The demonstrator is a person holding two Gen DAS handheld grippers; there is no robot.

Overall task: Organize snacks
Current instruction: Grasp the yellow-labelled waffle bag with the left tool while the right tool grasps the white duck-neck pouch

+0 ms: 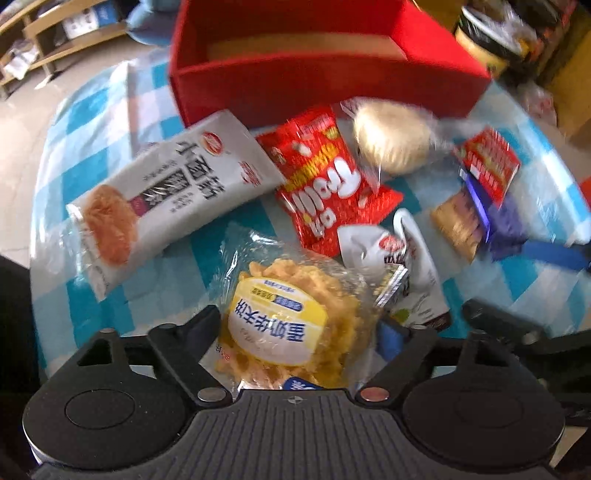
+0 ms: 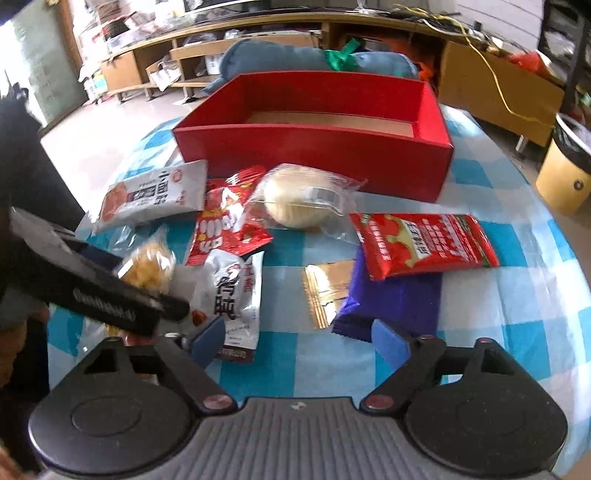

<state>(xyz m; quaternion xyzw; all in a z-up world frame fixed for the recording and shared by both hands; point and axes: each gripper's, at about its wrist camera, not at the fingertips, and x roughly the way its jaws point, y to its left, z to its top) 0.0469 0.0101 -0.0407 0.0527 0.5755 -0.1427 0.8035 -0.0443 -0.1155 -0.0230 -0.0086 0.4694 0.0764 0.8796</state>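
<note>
I see a blue-and-white checked tablecloth (image 2: 491, 332) spread underneath everything. At my twelve o'clock a long low wooden shelf unit (image 2: 258, 33) runs along the back, and at three o'clock stands a round yellow bin (image 2: 561, 177) with a black liner.

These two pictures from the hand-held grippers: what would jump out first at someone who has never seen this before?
The big red box at the far side of the blue-checked tablecloth, its visible floor bare. In front of it lies a jumble of snack packets, among them a round pale bun in clear wrap and a red sachet lying across a purple packet. Nearest, the left gripper straddles a yellow-labelled waffle pack.
</note>
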